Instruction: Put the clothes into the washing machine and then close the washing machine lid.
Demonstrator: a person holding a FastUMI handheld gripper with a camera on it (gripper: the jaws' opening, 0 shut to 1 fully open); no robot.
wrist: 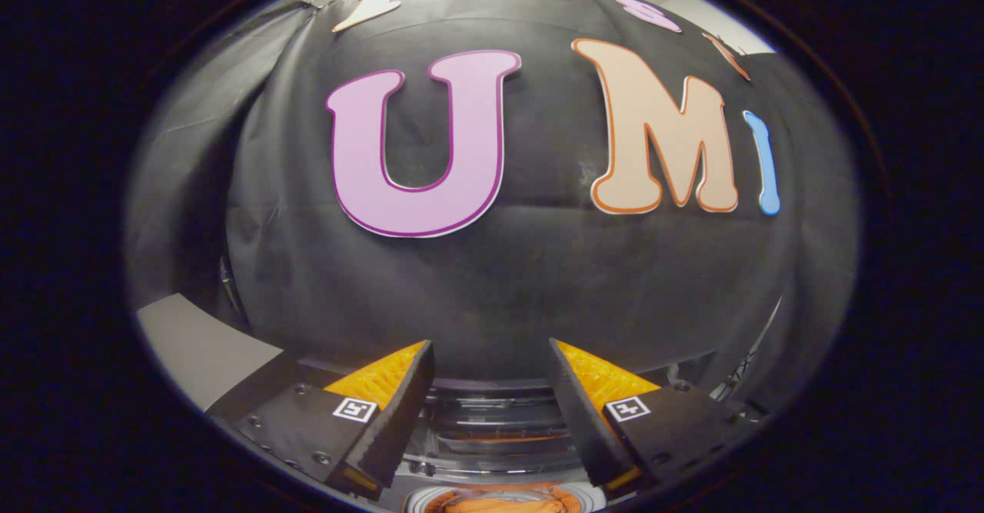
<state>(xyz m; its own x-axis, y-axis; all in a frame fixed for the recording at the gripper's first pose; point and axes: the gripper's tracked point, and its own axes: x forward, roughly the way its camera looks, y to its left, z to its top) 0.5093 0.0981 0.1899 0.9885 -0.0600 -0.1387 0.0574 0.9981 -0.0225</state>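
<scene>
Jaws [490, 390] spread apart and empty, raised above the washing machine with its lid up.

Left of the left finger a pale strip of desk [192, 344] shows; between the fingers and just below them stands the clear washing machine lid [496, 421], tilted open, and under it the round drum opening [500, 499] with orange clothes [500, 505] already lying inside. Closing looks like the step that remains. The risk, as I judge it, lies in the approach: the lid is transparent and hard to read, so a push landing off-centre could skid along it or tip the small machine. Cloth riding over the rim could also stop the lid from seating.
</scene>
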